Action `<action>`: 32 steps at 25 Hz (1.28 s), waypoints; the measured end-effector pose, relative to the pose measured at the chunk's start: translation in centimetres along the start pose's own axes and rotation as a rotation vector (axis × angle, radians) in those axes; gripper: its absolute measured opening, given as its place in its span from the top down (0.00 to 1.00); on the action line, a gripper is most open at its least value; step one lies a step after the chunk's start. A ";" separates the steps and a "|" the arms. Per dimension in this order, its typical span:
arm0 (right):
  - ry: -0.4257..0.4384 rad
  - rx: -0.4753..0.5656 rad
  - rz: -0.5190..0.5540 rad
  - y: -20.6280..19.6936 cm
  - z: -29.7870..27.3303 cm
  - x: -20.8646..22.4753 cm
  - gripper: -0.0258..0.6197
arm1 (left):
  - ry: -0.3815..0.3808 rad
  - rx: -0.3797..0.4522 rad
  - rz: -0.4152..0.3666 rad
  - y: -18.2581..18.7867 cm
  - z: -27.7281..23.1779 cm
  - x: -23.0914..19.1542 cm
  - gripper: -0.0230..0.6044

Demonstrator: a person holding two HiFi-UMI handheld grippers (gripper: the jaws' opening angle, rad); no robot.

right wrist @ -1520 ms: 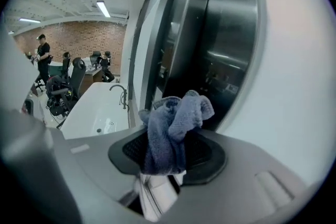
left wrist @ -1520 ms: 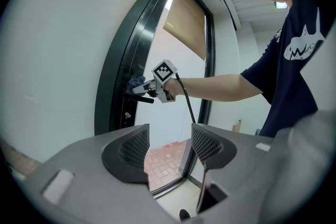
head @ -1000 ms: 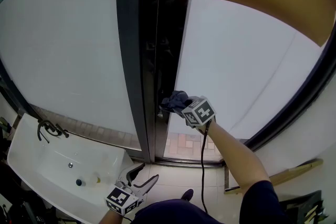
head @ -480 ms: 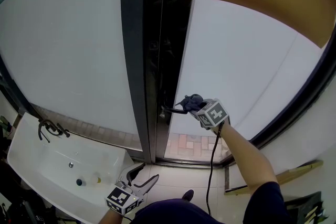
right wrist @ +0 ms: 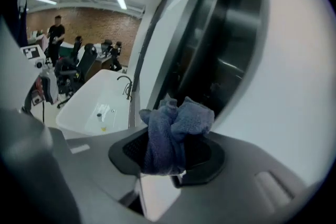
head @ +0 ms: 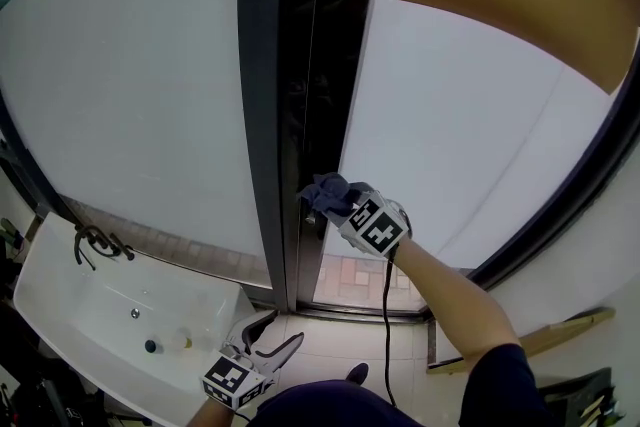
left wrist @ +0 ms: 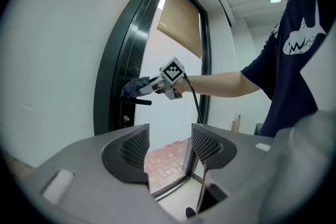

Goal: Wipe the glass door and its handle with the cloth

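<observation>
Blue cloth [head: 326, 191] at the door handle [left wrist: 137, 102]
My right claw [head: 338, 203] is clenched on the bunched cloth, pressing it against the top of the black handle on the glass door [head: 450, 135]; my left claw [head: 268, 340] hangs released, well below the handle.

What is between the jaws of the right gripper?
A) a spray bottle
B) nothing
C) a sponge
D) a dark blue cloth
D: in the right gripper view, the right gripper has its jaws shut on a bunched dark blue cloth.
</observation>
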State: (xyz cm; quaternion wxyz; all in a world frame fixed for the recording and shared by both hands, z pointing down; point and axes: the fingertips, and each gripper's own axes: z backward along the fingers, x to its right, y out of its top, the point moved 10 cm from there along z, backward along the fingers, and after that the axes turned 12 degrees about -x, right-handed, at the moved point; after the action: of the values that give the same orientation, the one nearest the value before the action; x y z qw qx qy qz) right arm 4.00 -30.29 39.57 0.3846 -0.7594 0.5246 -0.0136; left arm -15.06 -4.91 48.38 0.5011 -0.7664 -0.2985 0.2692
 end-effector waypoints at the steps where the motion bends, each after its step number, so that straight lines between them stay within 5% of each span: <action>1: -0.014 -0.020 0.056 0.9 -0.7 -0.8 0.72 | 0.007 -0.004 0.003 0.2 0.2 0.1 0.57; 9: -0.116 -0.125 0.280 1.8 -3.7 -3.2 0.73 | 0.038 -0.002 0.024 -0.9 1.1 0.2 0.57; 27: -0.240 -0.232 0.236 -7.0 1.3 -0.3 0.73 | -0.019 0.014 -0.005 0.2 -0.6 0.5 0.57; 32: -0.322 -0.196 0.412 -5.3 1.3 -2.6 0.73 | -0.016 0.006 -0.001 -0.6 -0.4 0.2 0.57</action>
State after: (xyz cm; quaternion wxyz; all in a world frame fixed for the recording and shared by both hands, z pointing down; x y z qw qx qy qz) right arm 7.50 -26.65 42.82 0.3823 -0.6629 0.5988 0.2363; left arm -14.79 -4.82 49.10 0.5011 -0.7625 -0.3022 0.2760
